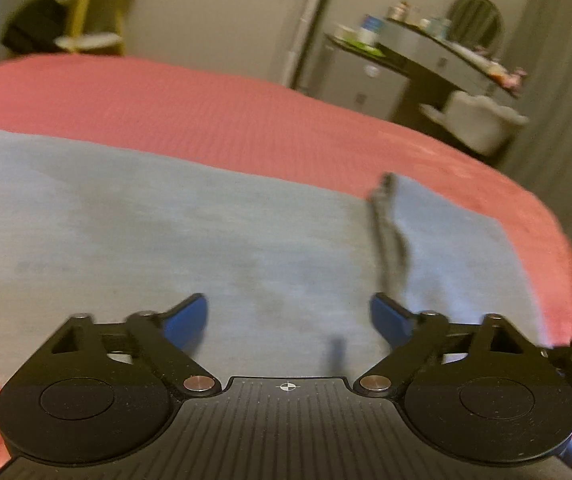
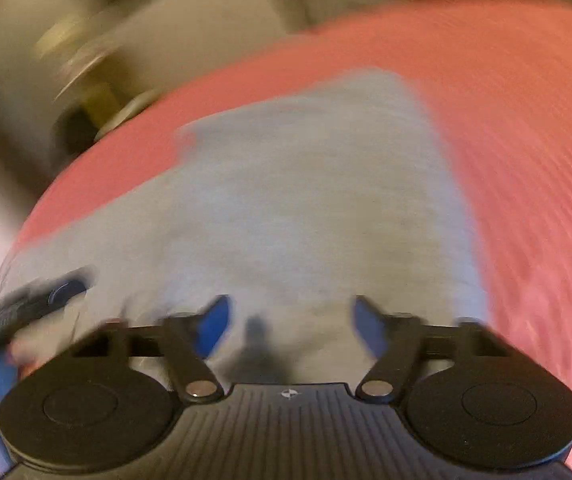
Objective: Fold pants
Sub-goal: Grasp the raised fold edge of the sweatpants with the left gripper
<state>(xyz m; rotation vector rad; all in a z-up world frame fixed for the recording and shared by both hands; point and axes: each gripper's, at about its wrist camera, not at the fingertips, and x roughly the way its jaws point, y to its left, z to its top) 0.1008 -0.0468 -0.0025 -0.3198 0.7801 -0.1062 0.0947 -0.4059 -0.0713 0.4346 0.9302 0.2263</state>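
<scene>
Where bedspread [image 1: 206,96] shows, pants [image 1: 206,232] lie flat.

No words, brand names or numbers can be read in either view. The only sign is a small white crosshair circle [image 1: 287,387] printed on the ribbed black gripper body [image 1: 286,432]; the right wrist view shows the same mark [image 2: 288,393], blurred.

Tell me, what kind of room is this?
Probably a bedroom: grey pants lie on a bed with a pink cover, and a cluttered dressing table with an arched mirror stands behind.
</scene>
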